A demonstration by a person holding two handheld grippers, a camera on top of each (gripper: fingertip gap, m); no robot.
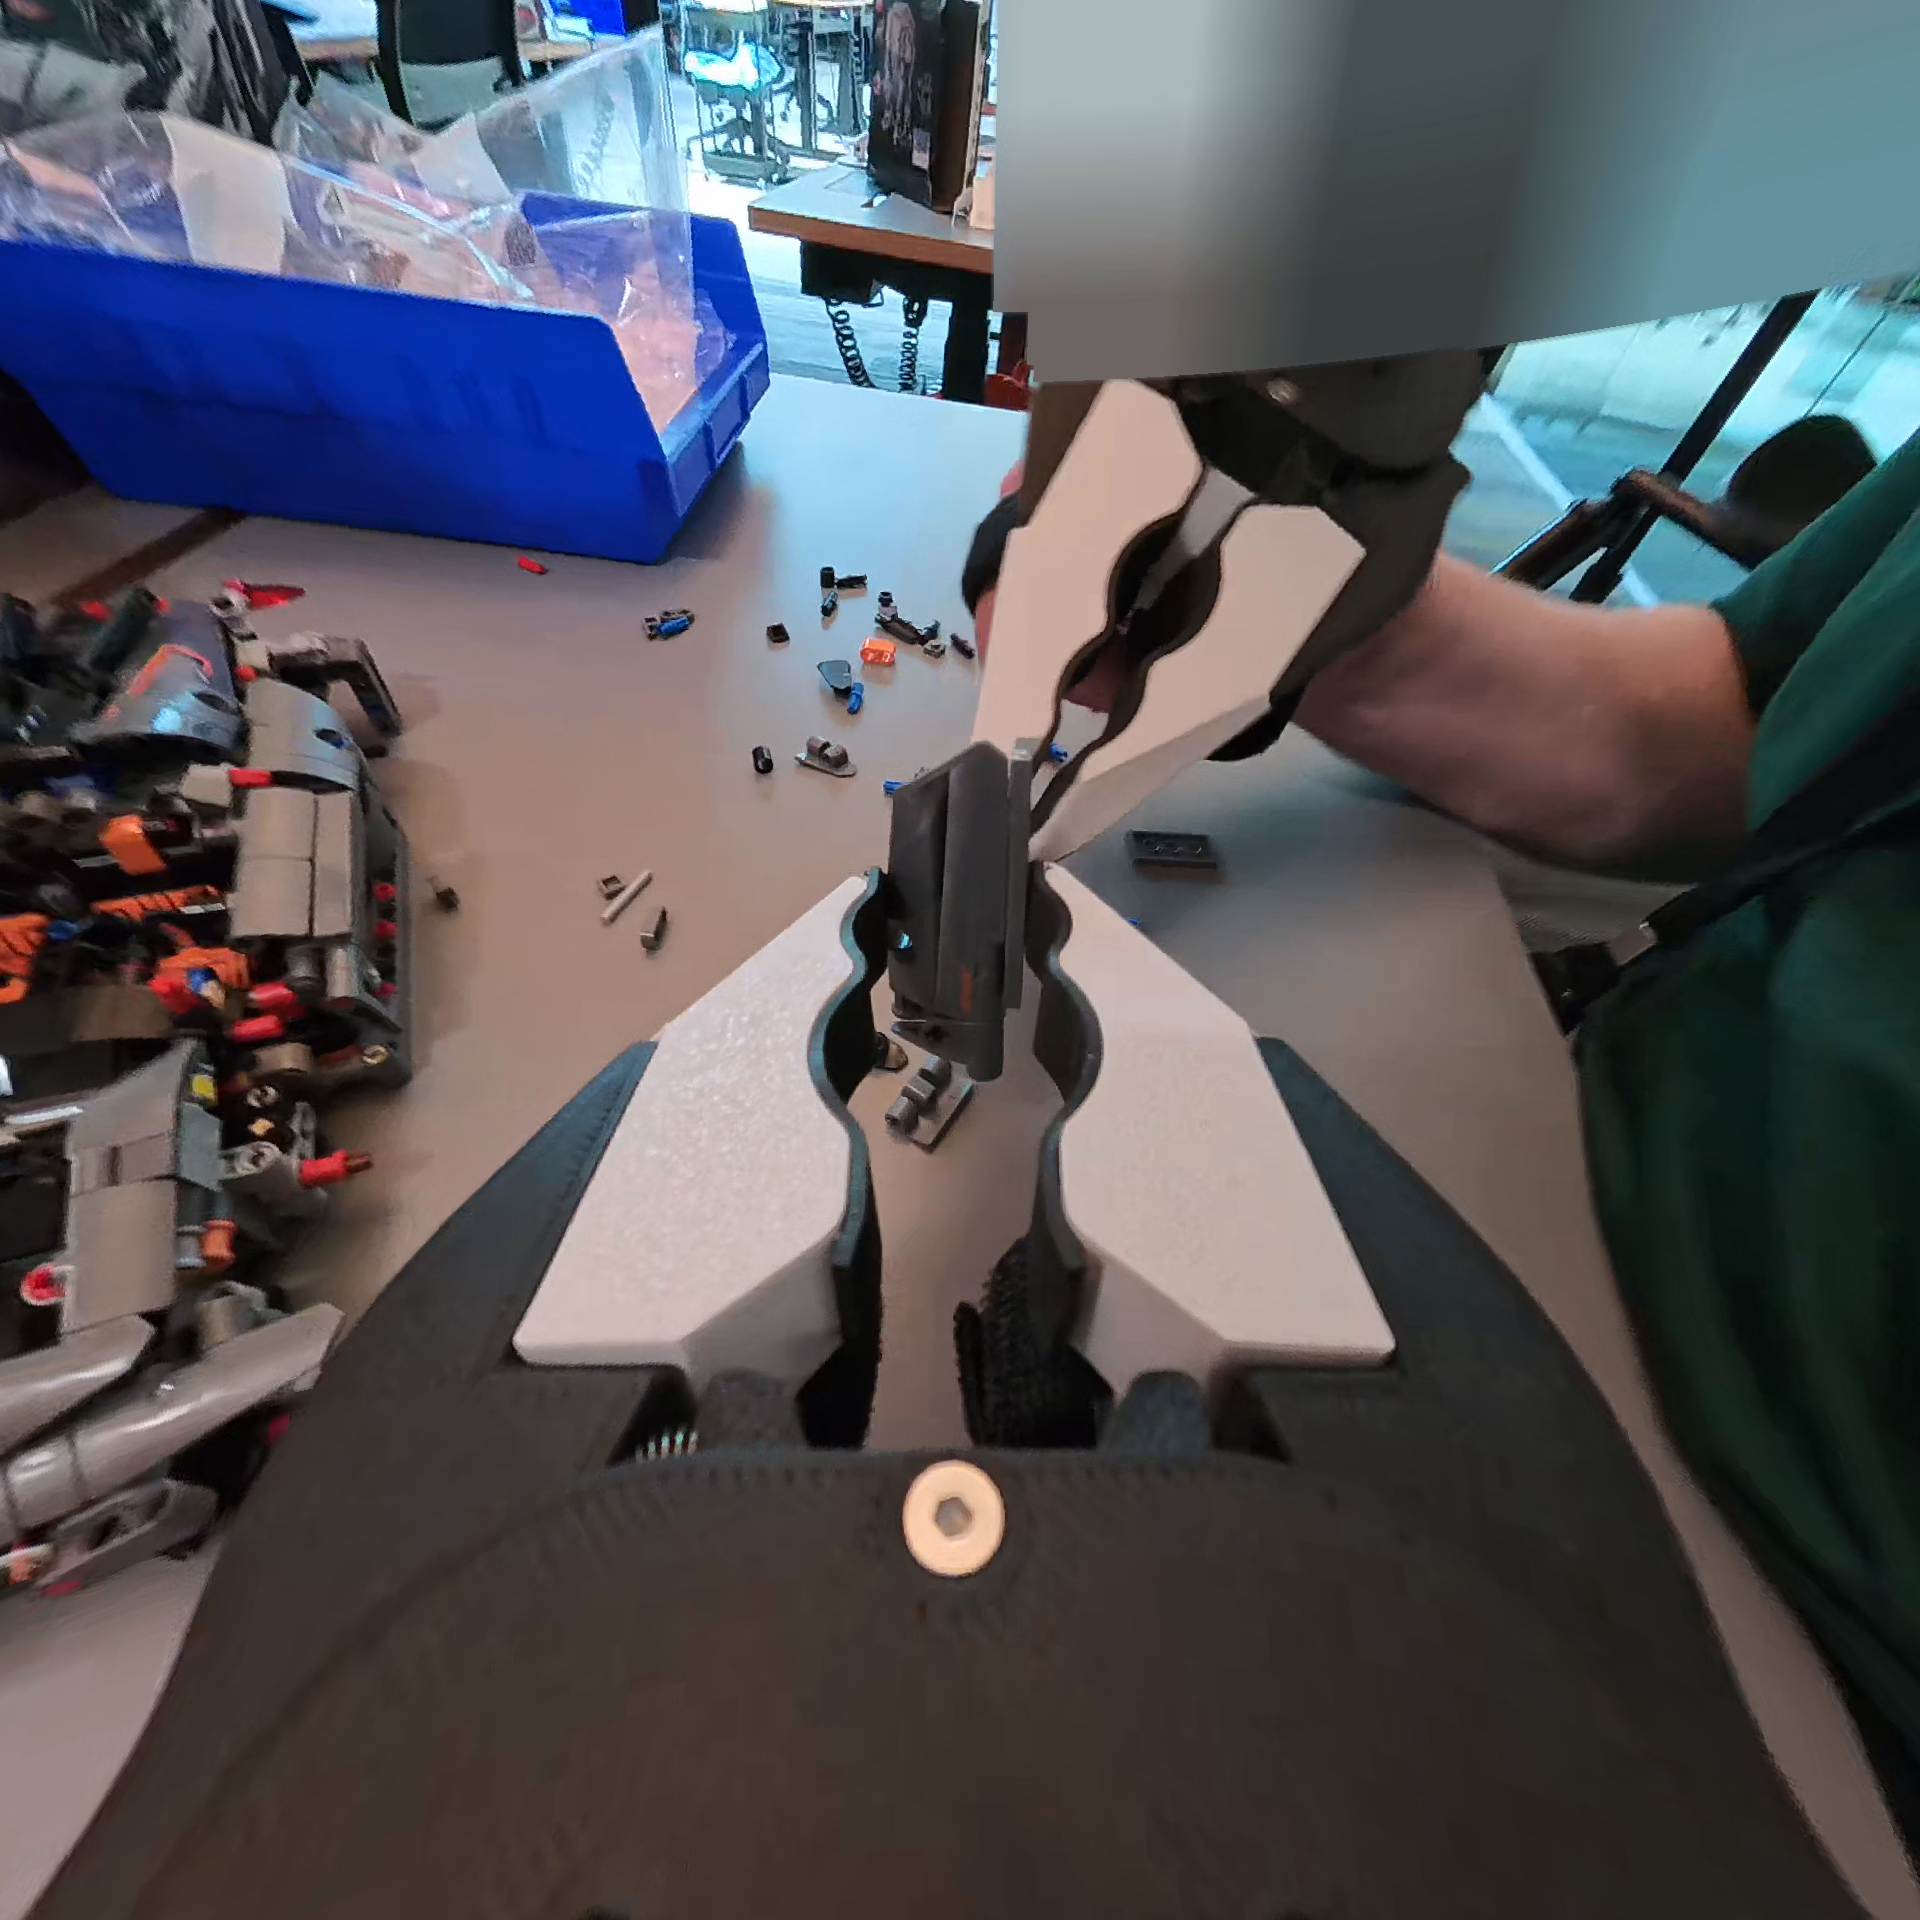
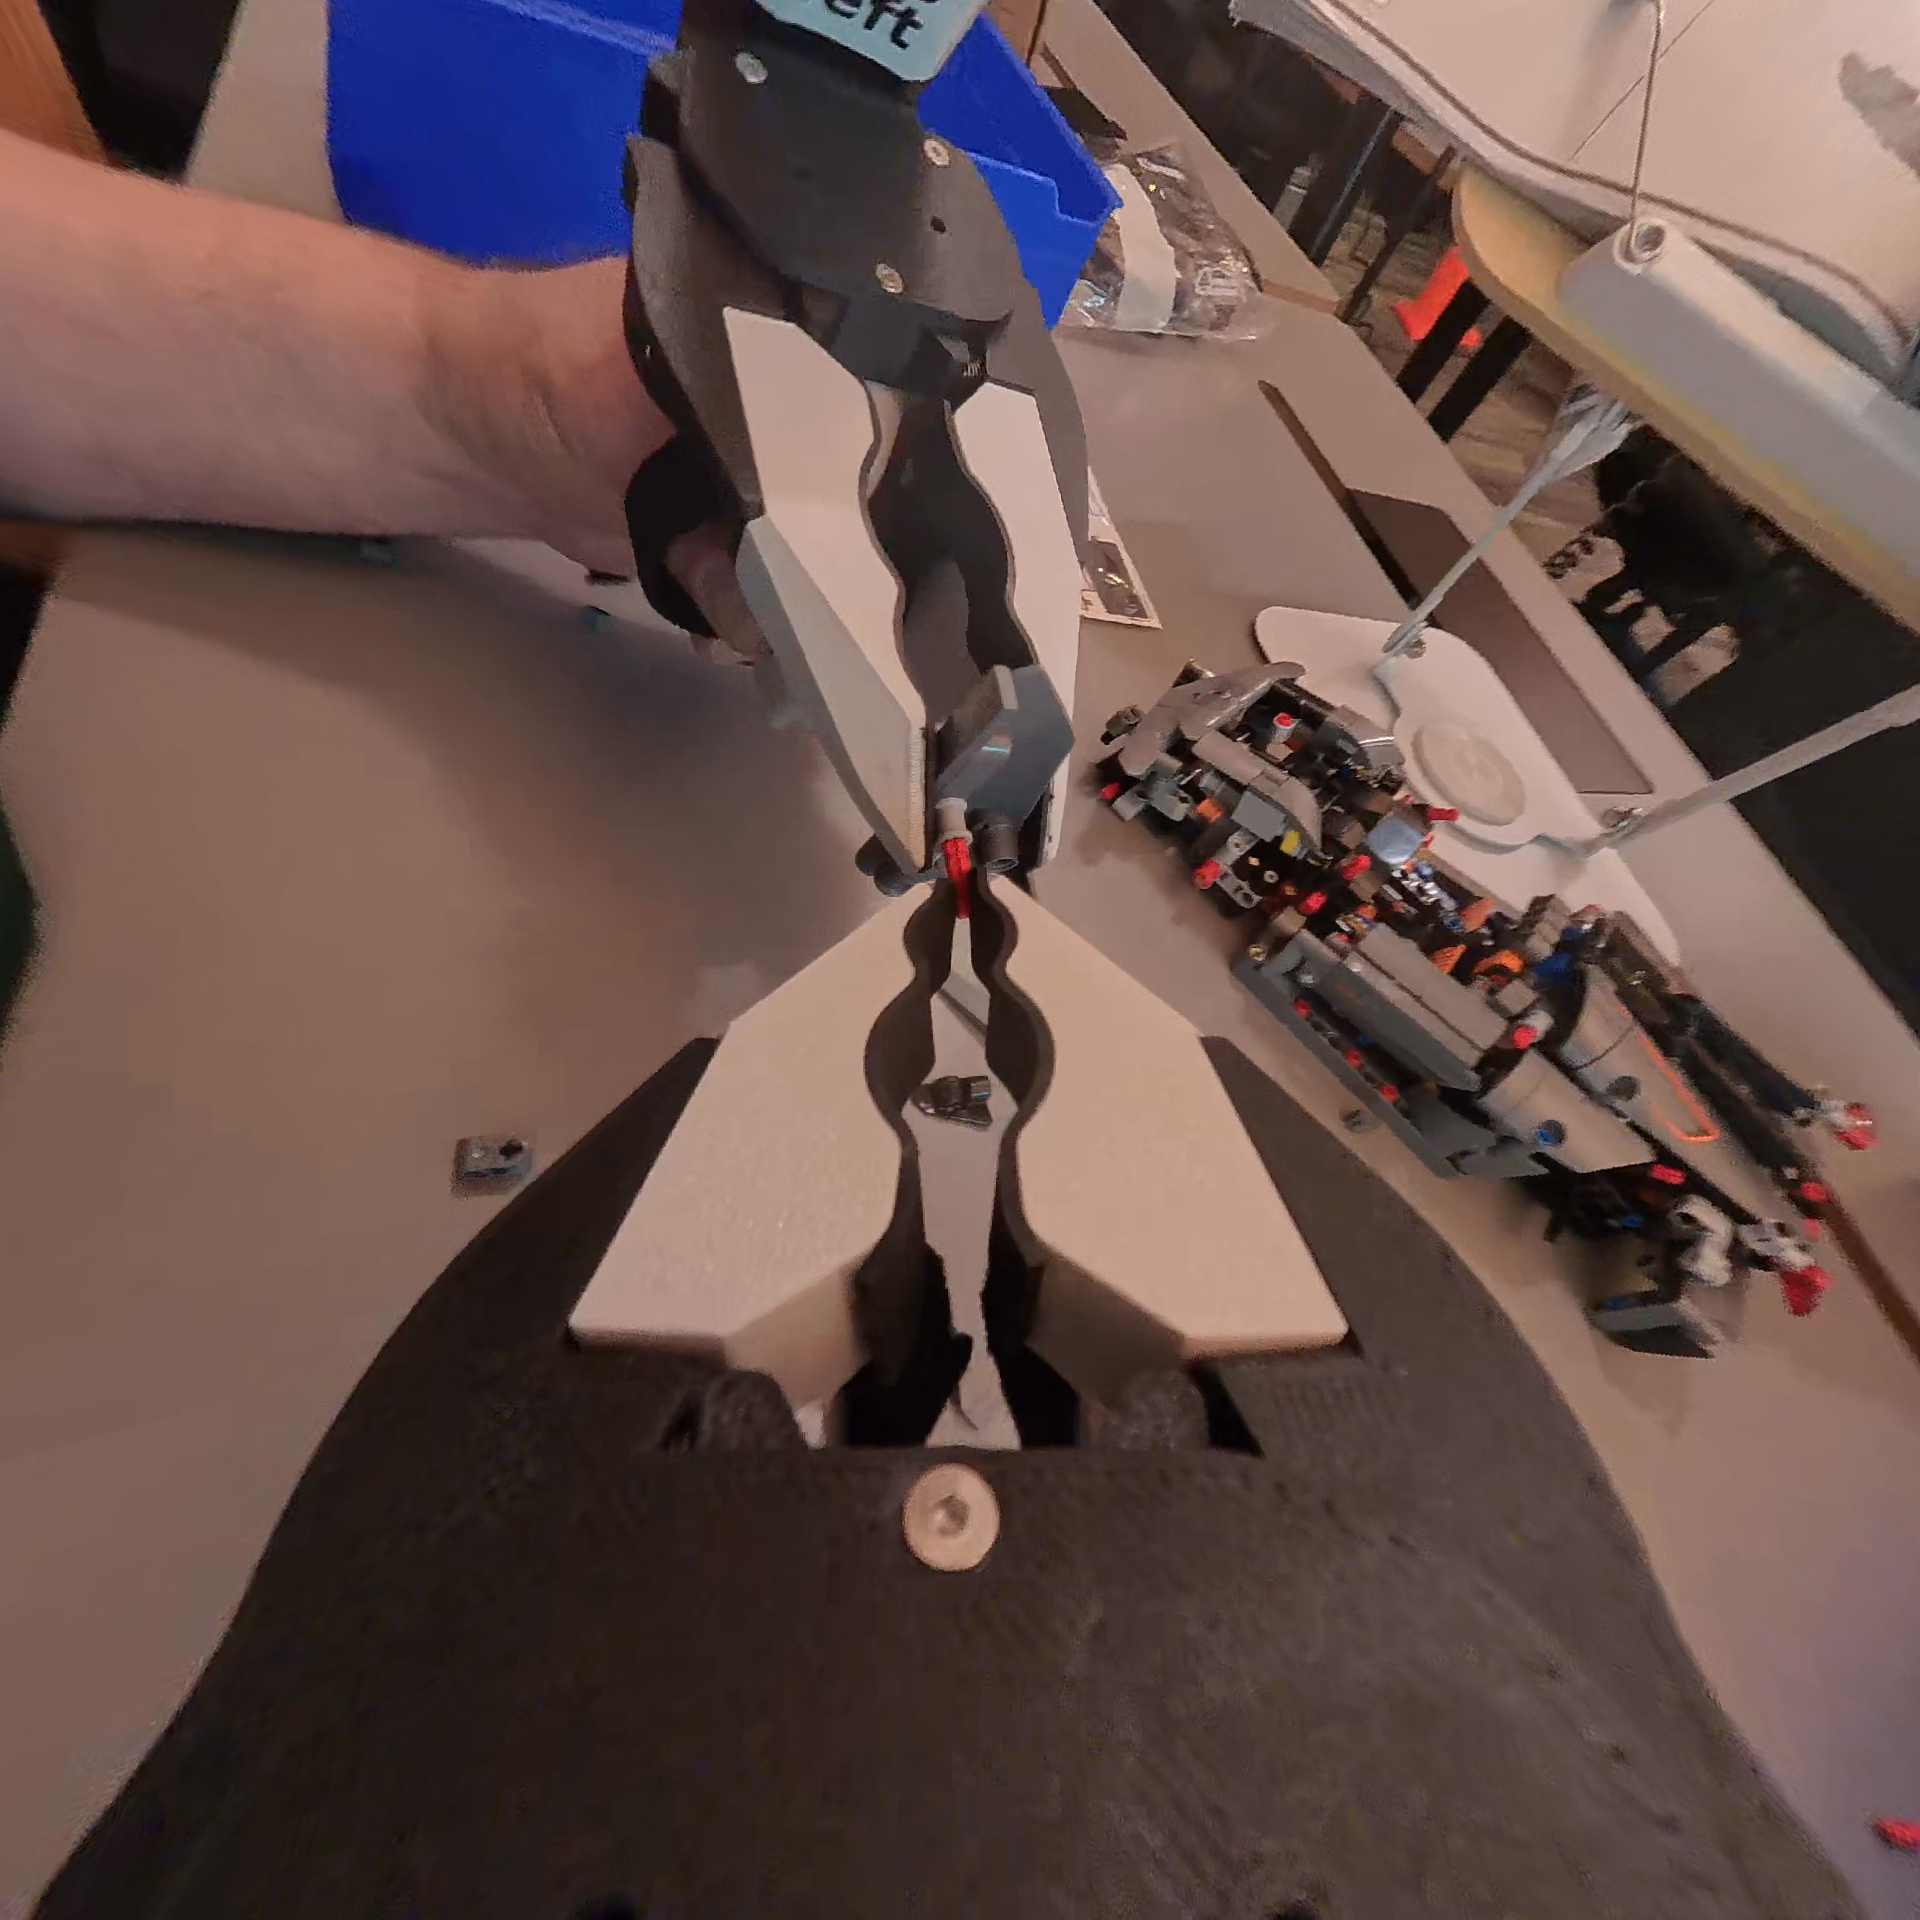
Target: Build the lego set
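Left wrist view shows the left tool [image 1: 956, 935] clamped narrow on a dark grey sub-assembly [image 1: 951, 914], held upright above the worktop [image 1: 623, 727]. Right wrist view shows the right tool [image 2: 961, 904] pinched almost closed on a small red pin [image 2: 958, 862], its tip at the sub-assembly's lower end — the two tools meet nose to nose. I judge the step to be seating that pin: keep it in line with its hole, hold the left tool steady, and push straight without twisting. Loose small parts [image 1: 862, 644] lie scattered on the far worktop, a blue bin [image 1: 416, 384] beyond them. The large part-built model [image 2: 1455, 935] lies at the right in this view — well apart from both tools.
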